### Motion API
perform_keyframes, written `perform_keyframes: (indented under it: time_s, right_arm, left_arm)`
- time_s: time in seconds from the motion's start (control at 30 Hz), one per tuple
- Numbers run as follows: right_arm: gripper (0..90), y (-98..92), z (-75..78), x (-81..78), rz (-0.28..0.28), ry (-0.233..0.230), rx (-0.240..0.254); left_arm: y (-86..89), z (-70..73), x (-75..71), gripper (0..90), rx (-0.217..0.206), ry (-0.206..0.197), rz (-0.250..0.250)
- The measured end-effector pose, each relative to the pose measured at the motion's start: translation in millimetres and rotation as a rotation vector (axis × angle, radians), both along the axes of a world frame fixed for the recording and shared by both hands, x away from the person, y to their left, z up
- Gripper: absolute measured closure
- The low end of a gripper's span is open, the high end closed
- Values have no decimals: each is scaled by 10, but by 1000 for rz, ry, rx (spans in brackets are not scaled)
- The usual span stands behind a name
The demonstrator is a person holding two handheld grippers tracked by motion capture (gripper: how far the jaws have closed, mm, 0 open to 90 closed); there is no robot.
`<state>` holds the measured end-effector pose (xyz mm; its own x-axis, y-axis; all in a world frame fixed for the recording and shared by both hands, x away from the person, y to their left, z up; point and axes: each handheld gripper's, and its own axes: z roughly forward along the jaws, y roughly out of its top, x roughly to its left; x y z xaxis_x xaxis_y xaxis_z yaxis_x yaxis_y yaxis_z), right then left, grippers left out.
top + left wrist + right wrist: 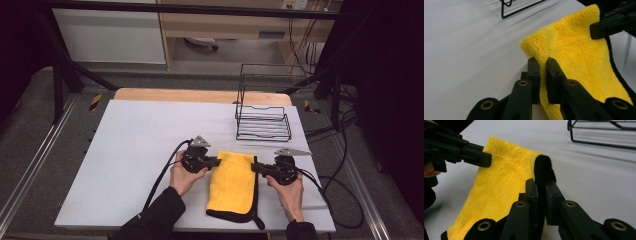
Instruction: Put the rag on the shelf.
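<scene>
Jaws of the left gripper (543,67) pinch one far corner of a fluffy yellow microfibre cloth with black edging (233,182); the right gripper (541,188) is clamped on the other far corner. Raised there, the cloth slopes down to the white counter (135,150), just in front of a black wire rack (262,120).

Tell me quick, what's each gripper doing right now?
Left gripper: closed on the far left corner of the fluffy yellow microfibre cloth with black edging.
Right gripper: closed on the cloth's far right corner, at the black edging.
</scene>
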<state>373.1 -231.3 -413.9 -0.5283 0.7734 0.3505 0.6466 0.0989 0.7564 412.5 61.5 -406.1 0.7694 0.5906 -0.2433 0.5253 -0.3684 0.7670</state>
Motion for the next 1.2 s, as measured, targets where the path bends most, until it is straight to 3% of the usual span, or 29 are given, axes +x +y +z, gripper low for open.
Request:
perform_keyframes:
  time_s: [0.13, 0.3, 0.57, 1.2]
  right_arm:
    - [829, 14, 118, -41, 4, -53, 0]
    - [830, 30, 207, -81, 0, -83, -2]
    - [832, 55, 441, -153, -3, -174, -21]
    - [838, 79, 912, -199, -30, -341, -48]
  left_arm:
    - [38, 99, -57, 826, -32, -28, 5]
    - [58, 206, -129, 826, -49, -67, 8]
    - [73, 389, -214, 826, -64, -143, 16]
    - [93, 796, -240, 828, -144, -284, 61]
